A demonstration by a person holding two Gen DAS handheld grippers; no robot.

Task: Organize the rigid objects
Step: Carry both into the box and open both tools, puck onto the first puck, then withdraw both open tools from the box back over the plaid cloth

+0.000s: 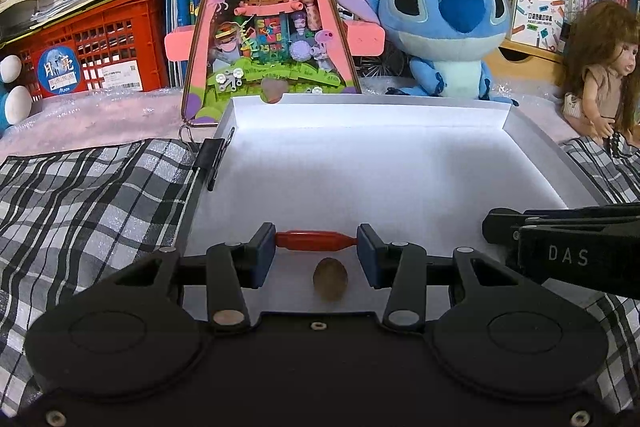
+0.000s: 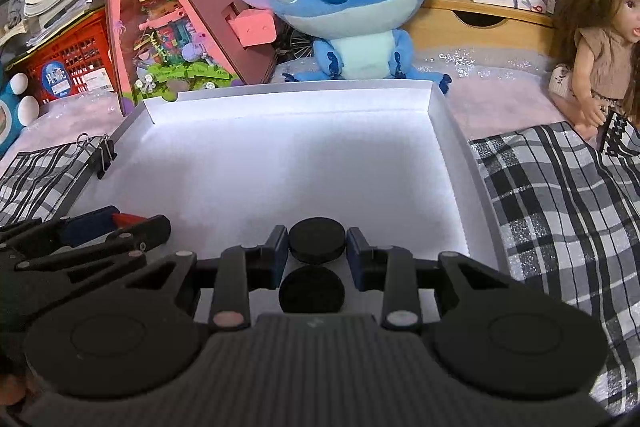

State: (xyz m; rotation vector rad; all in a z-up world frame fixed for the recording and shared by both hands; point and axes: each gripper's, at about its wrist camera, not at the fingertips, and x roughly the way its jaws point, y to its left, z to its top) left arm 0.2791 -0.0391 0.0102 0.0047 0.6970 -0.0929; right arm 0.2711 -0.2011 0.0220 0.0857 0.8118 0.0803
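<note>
My left gripper (image 1: 316, 241) is shut on a red spindle-shaped piece (image 1: 316, 241), held end to end between its blue pads over the near edge of a white shallow box (image 1: 360, 107). A brown oval nut-like object (image 1: 330, 279) lies in the box just below it. My right gripper (image 2: 317, 245) is shut on a black round disc (image 2: 317, 245) over the box's (image 2: 452, 155) near right part. A second black disc (image 2: 312, 289) lies under it. The left gripper (image 2: 100, 227) shows at the left of the right wrist view, the right gripper (image 1: 560, 247) at the right of the left wrist view.
A black binder clip (image 1: 212, 159) grips the box's left wall. Checked cloth (image 1: 80, 195) lies on both sides. Behind the box stand a pink triangular toy display (image 1: 272, 27), a blue plush (image 1: 440, 23), a doll (image 1: 604, 71), a red crate (image 1: 88, 47) and bookshelves.
</note>
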